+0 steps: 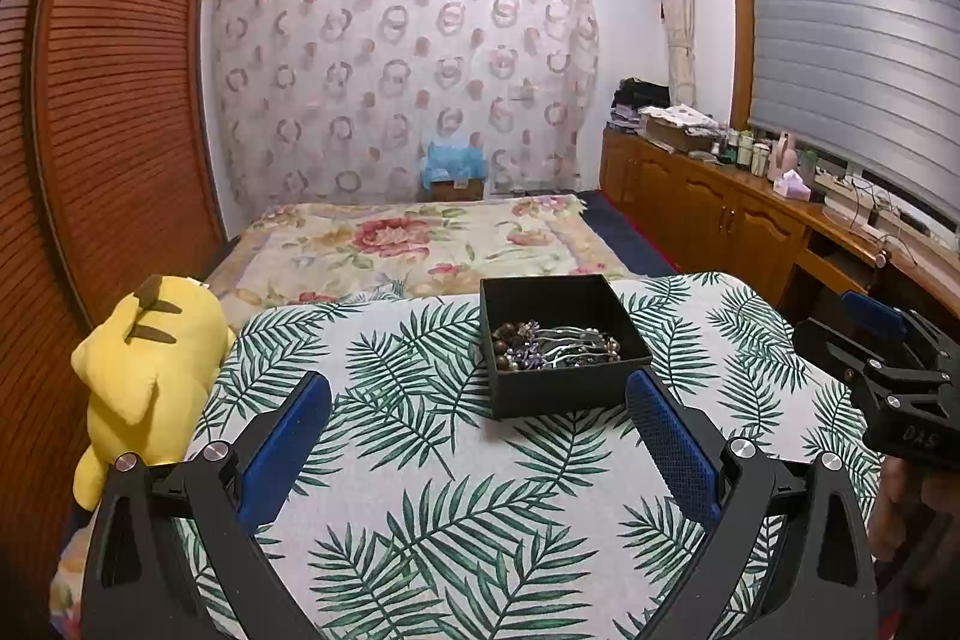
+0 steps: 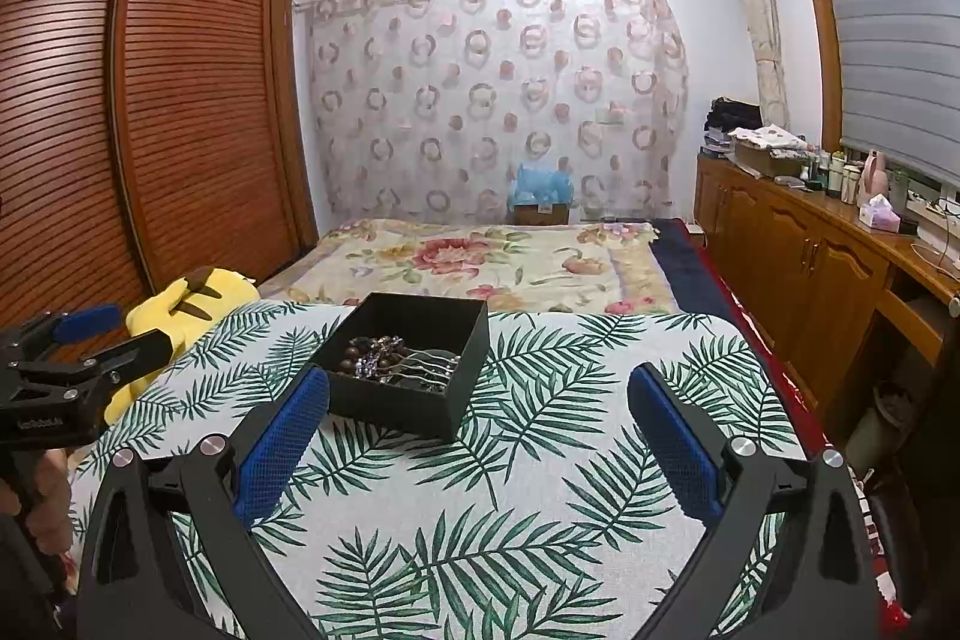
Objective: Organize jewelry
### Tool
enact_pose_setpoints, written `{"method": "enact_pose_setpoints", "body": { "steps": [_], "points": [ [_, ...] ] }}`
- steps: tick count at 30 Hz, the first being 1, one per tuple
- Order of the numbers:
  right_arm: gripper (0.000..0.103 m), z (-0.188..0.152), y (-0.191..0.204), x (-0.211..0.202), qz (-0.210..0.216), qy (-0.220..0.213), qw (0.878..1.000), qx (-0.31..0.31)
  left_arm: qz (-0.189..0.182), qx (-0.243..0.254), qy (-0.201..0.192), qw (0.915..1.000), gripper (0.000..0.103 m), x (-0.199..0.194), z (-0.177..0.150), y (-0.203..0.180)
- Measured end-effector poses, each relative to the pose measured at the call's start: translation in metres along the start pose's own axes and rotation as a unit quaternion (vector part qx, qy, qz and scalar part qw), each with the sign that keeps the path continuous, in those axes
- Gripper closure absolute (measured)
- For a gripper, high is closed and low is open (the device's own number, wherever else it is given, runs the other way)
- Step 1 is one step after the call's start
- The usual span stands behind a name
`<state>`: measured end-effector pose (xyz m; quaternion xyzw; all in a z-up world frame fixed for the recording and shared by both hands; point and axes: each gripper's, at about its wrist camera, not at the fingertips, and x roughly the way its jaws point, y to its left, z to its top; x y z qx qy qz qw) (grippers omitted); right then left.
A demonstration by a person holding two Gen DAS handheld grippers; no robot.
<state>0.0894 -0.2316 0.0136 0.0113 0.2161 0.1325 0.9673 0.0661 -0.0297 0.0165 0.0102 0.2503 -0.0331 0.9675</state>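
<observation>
We take the black box [image 1: 564, 340] as our landmark. It sits open-topped on the leaf-print cloth [image 1: 420, 490], toward the far edge of the covered surface, with the bed [image 1: 420, 238] beyond it. All the jewelry we can see, beads and silvery pieces [image 1: 552, 343], lies in a tangled heap inside the box, against its near wall; none shows on the cloth around it. A yellow plush toy [image 1: 150, 364] lies well to the left of the box, off the cloth's edge.

The left gripper [image 1: 477, 445] hangs just short of the box, with the box's near right corner by its right finger. Its blue pads are wide apart and hold nothing. The right gripper [image 2: 480, 436] sits nearer the box's right side, its left finger beside the near corner; its fingers are also spread and empty.

Judgement: the scene fits two stages. Either the pieces have been gathered into the box, or the heap waits to be sorted out of it. We cannot settle which from this moment.

If any piece is to be handled, we note:
- the strands look interlocked, so one pull may drag several;
- the box is light-looking and may slide on the cloth, so bracing one wall with the other gripper would help;
- close the pads on a bead cluster, not on thin wire.
</observation>
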Motion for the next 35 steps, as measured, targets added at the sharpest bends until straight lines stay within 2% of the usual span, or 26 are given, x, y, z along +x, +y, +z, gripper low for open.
{"method": "enact_pose_setpoints", "body": {
  "steps": [35],
  "points": [
    [0.002,0.0006,0.0050,-0.0029,-0.001,-0.004,1.000,0.004,-0.001,-0.001,-0.001,1.0000,0.008,-0.0010,-0.0027,0.0018]
  ]
}}
